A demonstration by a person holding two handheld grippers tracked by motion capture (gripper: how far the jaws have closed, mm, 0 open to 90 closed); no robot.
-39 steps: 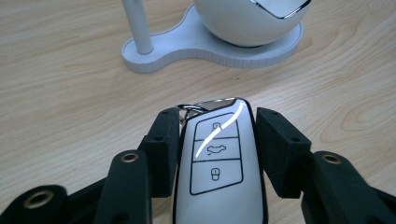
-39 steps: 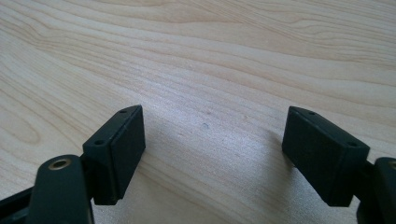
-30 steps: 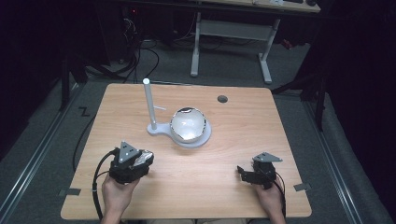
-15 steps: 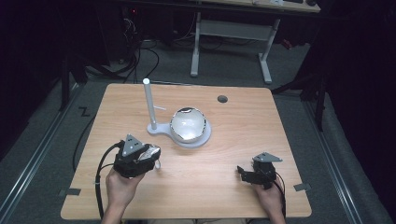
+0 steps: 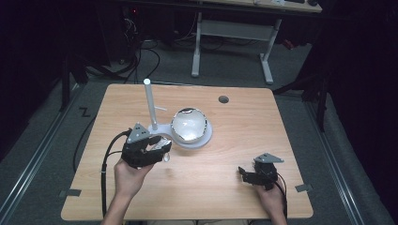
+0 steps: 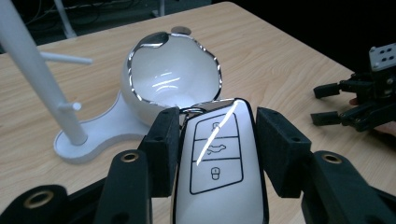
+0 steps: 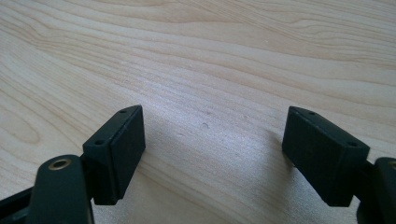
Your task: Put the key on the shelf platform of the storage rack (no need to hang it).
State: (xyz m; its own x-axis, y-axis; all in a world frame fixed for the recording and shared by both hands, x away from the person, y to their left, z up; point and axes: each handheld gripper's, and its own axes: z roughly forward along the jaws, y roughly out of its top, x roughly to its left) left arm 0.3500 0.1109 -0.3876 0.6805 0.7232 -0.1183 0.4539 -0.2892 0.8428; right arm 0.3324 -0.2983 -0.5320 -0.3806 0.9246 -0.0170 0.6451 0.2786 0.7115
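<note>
left gripper (image 5: pixel 157 149) has moved up toward the white bowl (image 5: pixel 189 124), jaws pinching a car key (image 6: pixel 218 168) not yet dropped in; right gripper (image 5: pixel 248 174) rests, jaws spread.

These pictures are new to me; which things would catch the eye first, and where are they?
The white car key fob stands out first, held between the two pads of the left tongs near the table's middle-left. Just beyond it sits a glossy white egg-shaped bowl with a chrome rim, joined on one base to a white post with small pegs. The right tongs rest open over bare wood near the table's front-right.
</note>
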